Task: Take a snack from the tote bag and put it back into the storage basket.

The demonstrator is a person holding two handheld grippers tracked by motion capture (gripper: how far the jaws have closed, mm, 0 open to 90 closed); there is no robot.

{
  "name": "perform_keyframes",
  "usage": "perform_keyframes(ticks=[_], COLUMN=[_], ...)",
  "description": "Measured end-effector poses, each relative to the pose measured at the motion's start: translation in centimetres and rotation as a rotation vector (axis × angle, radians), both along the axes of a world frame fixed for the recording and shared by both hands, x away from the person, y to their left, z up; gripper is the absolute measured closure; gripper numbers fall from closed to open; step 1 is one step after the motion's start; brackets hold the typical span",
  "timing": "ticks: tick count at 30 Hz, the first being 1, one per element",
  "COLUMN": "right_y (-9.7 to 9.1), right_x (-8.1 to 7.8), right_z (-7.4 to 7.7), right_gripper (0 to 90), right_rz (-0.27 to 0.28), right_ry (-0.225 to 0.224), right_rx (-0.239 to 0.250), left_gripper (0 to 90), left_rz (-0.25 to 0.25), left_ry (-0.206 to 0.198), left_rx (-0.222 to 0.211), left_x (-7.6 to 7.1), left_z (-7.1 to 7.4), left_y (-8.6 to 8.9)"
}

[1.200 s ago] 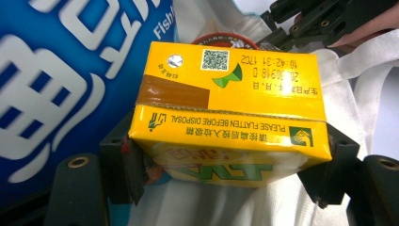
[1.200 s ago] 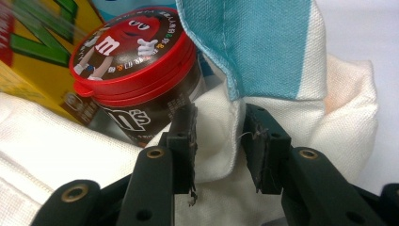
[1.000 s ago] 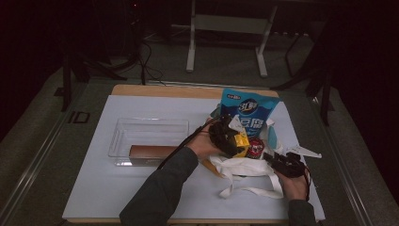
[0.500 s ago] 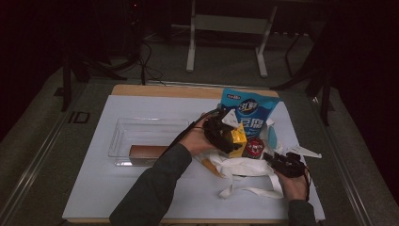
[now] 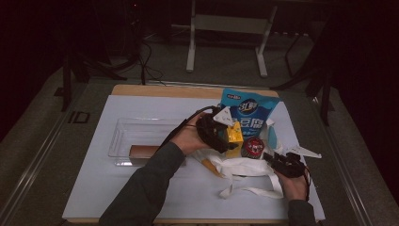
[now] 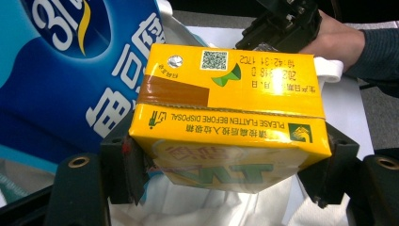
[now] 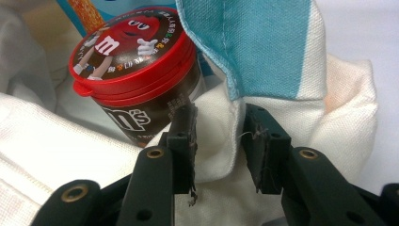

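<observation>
Clear tray [image 5: 123,136] sits on the white mat [image 5: 103,188] toward its left edge, w/ a brown box [image 5: 143,151] along the tray's near rim. Both well apart from the work.

Left gripper [image 5: 225,136], mid-mat, is clamped on a yellow drink carton [image 6: 226,117]: pads press the carton's two short ends, carton lying sideways across the jaws. It hangs just above the white cloth bag [image 5: 244,165], which lies toward the mat's right near corner.

Judged step: carton goes into or comes out of the bag. To do it well, keep the squeeze light, since a carton dents and may leak at the foil straw hole; keep it level; move straight over the bag mouth, not dragging cloth.

In the way: the blue snack pouch [image 5: 249,110] stands just behind the carton at the mat's far-right side, touching or nearly so, can't tell which. The M&M's tub [image 7: 136,80] w/ red lid stands in the bag mouth just right of the carton, so little room betw them.

Right gripper [image 7: 219,141], near the right edge, pinches a fold of the bag's rim, jaws closed on cloth, holding the mouth up. A blue-and-white flap droops over the rim by the tub; could snag.
</observation>
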State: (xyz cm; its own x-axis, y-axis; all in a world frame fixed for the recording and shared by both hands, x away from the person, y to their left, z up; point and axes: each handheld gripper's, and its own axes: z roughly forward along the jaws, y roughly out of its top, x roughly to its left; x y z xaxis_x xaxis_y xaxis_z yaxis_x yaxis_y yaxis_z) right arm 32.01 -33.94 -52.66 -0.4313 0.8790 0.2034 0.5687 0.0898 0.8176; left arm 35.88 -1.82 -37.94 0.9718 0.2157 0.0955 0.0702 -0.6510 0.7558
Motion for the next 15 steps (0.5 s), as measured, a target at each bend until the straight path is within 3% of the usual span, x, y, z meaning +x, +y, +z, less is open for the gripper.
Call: perform_keyframes(ticks=[4, 10, 15], right_y=[0.0, 0.0, 0.0], right_x=[0.0, 0.0, 0.0], right_z=[0.0, 0.0, 0.0], right_gripper=[65.5, 65.5, 65.5], right_rz=[-0.001, 0.0, 0.0], right_ry=[0.001, 0.001, 0.001], right_rx=[0.002, 0.002, 0.001], left_gripper=[28.8, 28.7, 28.7], left_rz=[-0.008, 0.0, 0.001], left_ry=[0.007, 0.008, 0.017], left_rx=[-0.01, 0.008, -0.01], left_x=[-0.1, -0.3, -0.5], left_z=[0.4, 0.9, 1.5], left_y=[0.6, 2.0, 3.2])
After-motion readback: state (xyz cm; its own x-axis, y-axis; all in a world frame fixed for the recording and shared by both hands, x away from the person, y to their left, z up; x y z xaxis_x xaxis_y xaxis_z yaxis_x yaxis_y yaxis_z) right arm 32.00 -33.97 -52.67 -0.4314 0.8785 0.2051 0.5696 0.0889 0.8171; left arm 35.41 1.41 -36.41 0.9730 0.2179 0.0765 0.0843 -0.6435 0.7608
